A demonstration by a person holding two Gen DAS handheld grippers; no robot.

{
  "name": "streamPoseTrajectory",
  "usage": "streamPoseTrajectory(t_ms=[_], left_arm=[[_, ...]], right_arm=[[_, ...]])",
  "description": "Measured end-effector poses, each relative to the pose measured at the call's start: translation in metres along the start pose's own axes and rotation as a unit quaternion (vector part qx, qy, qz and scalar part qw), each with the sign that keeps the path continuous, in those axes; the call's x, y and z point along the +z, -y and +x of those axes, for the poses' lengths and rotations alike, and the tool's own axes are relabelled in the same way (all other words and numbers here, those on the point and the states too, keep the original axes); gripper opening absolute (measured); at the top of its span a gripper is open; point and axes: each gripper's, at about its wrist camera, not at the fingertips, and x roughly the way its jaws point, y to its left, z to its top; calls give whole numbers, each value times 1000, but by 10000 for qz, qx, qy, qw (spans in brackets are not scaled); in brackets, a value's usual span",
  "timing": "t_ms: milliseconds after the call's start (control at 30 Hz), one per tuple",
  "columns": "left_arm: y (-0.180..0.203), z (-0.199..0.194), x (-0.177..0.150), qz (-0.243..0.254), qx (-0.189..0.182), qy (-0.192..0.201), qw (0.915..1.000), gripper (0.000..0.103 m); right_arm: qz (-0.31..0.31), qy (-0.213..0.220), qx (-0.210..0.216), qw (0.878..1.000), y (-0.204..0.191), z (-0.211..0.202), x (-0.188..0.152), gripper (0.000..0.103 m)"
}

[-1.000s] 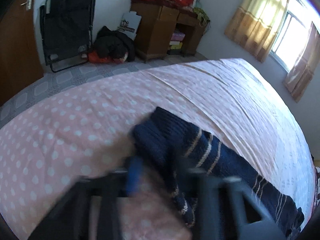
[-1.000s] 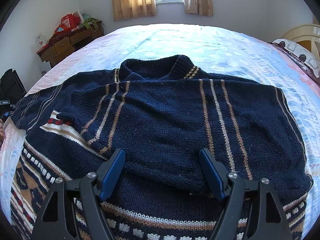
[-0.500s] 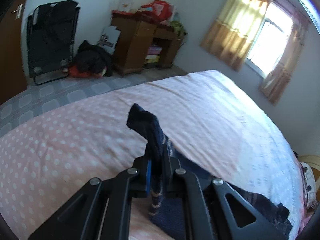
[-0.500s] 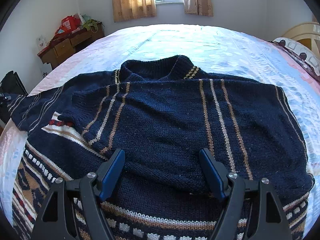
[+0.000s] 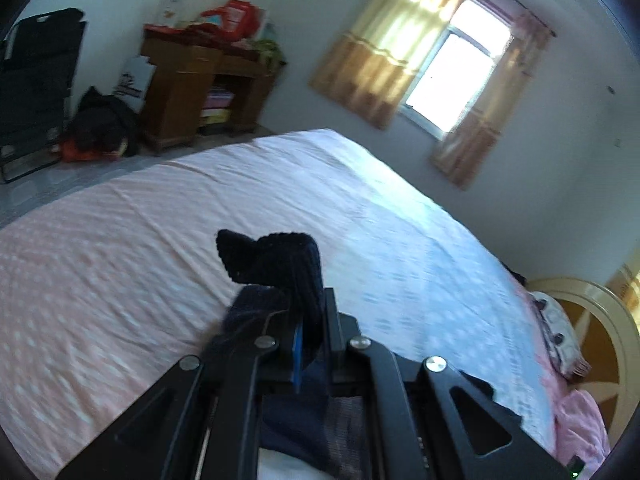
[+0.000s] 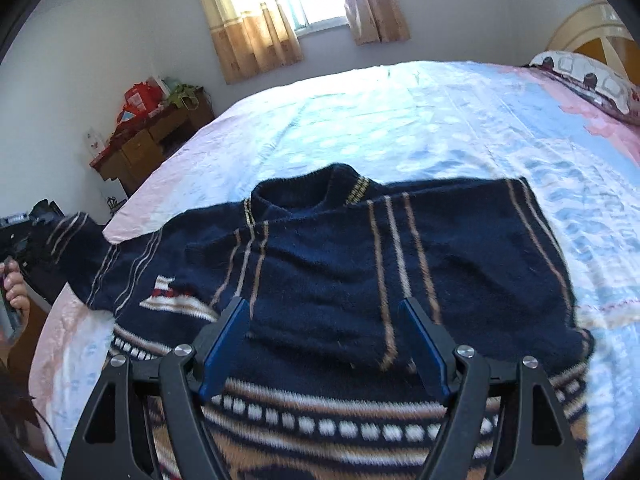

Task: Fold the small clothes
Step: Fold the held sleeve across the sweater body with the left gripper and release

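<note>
Right gripper (image 6: 322, 344): nearest item, jaws wide apart, nothing between the pads, hovering over the sweater's lower body.

Sweater (image 6: 360, 264): navy knit with tan stripes and a patterned hem band, spread on the bed (image 6: 400, 120), one sleeve already folded across the chest. Judged soft, limp, moderately heavy, not slippery or fragile; thick knit bunches, so take it by doubled edges: cuff, hem corner, shoulder seam.

Left gripper (image 5: 312, 320): jaws clamped together on the sleeve cuff (image 5: 276, 260), lifted clear of the sheet; the sleeve trails down behind it.

Beyond: wooden desk (image 5: 192, 80), curtained window (image 5: 452, 80).
</note>
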Motion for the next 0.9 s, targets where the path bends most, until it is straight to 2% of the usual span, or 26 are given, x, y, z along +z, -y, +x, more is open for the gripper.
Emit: streamPoseTrajectory(t_ms=[233, 467, 700, 900], left_arm=[[67, 6, -24, 184, -479, -292, 9983, 8], [127, 14, -57, 274, -890, -554, 9941, 8], [185, 21, -85, 422, -1256, -704, 9887, 8], [230, 31, -119, 576, -1418, -898, 9841, 8]], right_arm=[[26, 43, 90, 9999, 23, -43, -16, 77], [60, 190, 6, 9998, 53, -83, -35, 77], [361, 229, -29, 9991, 88, -99, -52, 77], [541, 284, -28, 9981, 106, -107, -65, 77]])
